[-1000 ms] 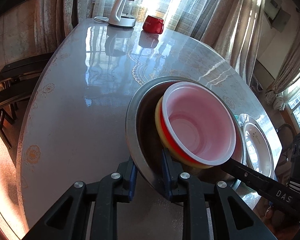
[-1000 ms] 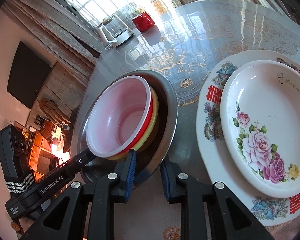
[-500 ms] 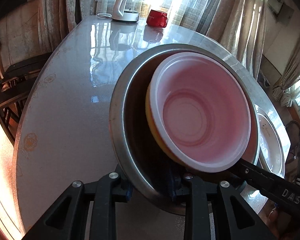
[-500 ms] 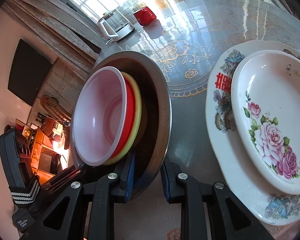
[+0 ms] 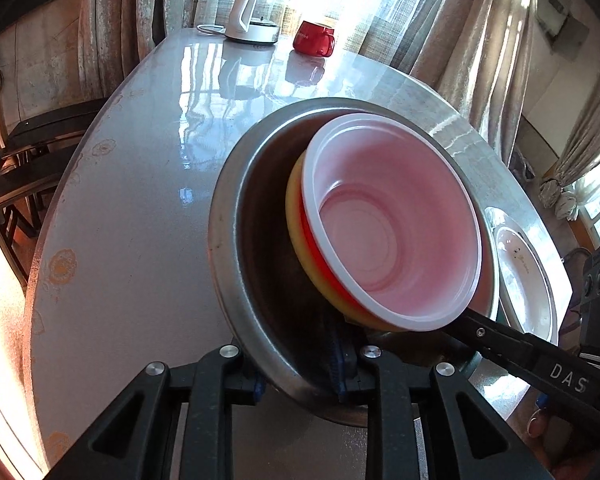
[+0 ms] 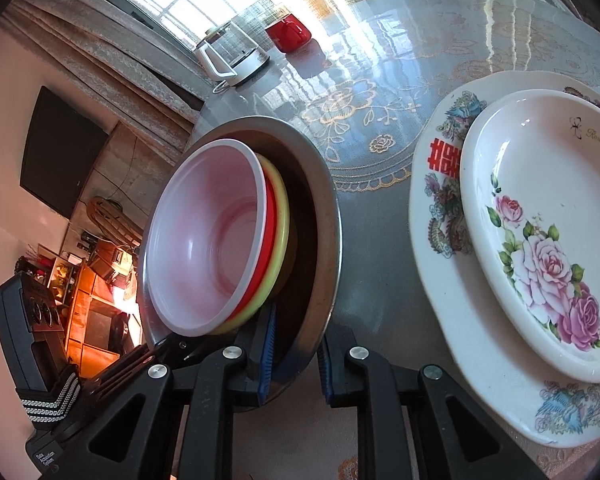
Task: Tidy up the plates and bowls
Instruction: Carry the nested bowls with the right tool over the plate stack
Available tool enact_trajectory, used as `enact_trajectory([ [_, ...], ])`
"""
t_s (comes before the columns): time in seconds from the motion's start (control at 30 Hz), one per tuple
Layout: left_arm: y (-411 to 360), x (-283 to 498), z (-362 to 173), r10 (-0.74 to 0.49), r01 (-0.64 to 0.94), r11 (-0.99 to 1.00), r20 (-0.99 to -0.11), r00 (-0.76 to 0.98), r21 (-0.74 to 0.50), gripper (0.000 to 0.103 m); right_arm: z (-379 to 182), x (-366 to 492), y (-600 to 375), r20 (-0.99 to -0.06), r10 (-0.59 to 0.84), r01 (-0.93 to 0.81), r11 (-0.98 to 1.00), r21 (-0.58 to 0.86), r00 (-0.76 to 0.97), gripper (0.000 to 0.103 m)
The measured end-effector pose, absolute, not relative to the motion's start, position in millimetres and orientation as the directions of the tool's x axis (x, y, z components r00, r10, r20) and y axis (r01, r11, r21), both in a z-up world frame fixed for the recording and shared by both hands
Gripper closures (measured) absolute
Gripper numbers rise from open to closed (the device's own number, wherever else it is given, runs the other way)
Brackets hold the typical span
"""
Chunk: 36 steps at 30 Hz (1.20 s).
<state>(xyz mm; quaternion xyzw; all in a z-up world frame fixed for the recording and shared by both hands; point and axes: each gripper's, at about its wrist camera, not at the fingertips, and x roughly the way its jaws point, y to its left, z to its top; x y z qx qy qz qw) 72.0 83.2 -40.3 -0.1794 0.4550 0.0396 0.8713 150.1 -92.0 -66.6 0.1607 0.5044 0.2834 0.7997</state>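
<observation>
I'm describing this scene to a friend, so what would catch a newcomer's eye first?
The metal basin, tilted and clamped at its rim by the left gripper and the right gripper, holds nested pink, red and yellow bowls. Right of it, a rose plate sits on a larger patterned plate.

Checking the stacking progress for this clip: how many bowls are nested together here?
4: a steel bowl outermost, gripped at its rim by both claws; inside it a yellow bowl, then a red bowl, then a white bowl on top. A further bowl could be hidden beneath.
</observation>
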Motion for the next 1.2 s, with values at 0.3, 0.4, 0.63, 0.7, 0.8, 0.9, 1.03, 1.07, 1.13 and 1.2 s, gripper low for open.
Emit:
enact_trajectory([
  [0.3,81.6,63.2,-37.2,-0.078,-0.268,0.926,-0.831,0.551,-0.265,0.077,-65.5,143.6,-89.5,-0.712,0.627,-0.3,0.778,0.552,0.317,0.085],
  [0.4,79.7,59.2,-33.4,-0.073,-0.268,0.927,-0.828,0.556,-0.262,0.077,-61.9,140.2,-90.9,-0.703,0.635,-0.307,0.772,0.557,0.321,0.085],
  [0.63,74.5,59.9,-21.2,-0.062,-0.252,0.935,-0.816,0.574,-0.249,0.077,-50.7,135.8,-99.3,-0.682,0.646,-0.317,0.763,0.563,0.344,0.085],
  [0.7,72.0,61.8,-18.0,-0.063,-0.244,0.938,-0.812,0.58,-0.247,0.077,-47.5,135.1,-103.5,-0.675,0.647,-0.316,0.762,0.565,0.353,0.085],
  [0.8,66.7,63.9,-12.8,-0.067,-0.225,0.944,-0.805,0.59,-0.243,0.077,-42.3,133.5,-111.7,-0.665,0.647,-0.311,0.762,0.568,0.372,0.085],
  [0.9,58.1,69.8,-6.4,-0.077,-0.198,0.95,-0.798,0.598,-0.24,0.077,-36.6,129.8,-122.7,-0.655,0.644,-0.301,0.765,0.57,0.395,0.085],
  [1.03,44.0,78.2,2.6,-0.092,-0.155,0.96,-0.787,0.611,-0.233,0.077,-28.8,127.6,-140.3,-0.642,0.634,-0.28,0.77,0.573,0.432,0.085],
  [1.07,39.9,80.4,4.6,-0.098,-0.144,0.962,-0.784,0.613,-0.232,0.077,-26.8,127.1,-145.3,-0.639,0.63,-0.274,0.773,0.573,0.442,0.085],
  [1.13,31.8,84.9,8.2,-0.108,-0.123,0.965,-0.78,0.616,-0.231,0.077,-22.8,126.9,-156.2,-0.632,0.622,-0.26,0.776,0.574,0.462,0.085],
  [1.2,23.0,88.9,11.2,-0.117,-0.103,0.968,-0.776,0.619,-0.228,0.077,-19.5,126.5,-166.4,-0.626,0.614,-0.247,0.78,0.575,0.481,0.085],
])
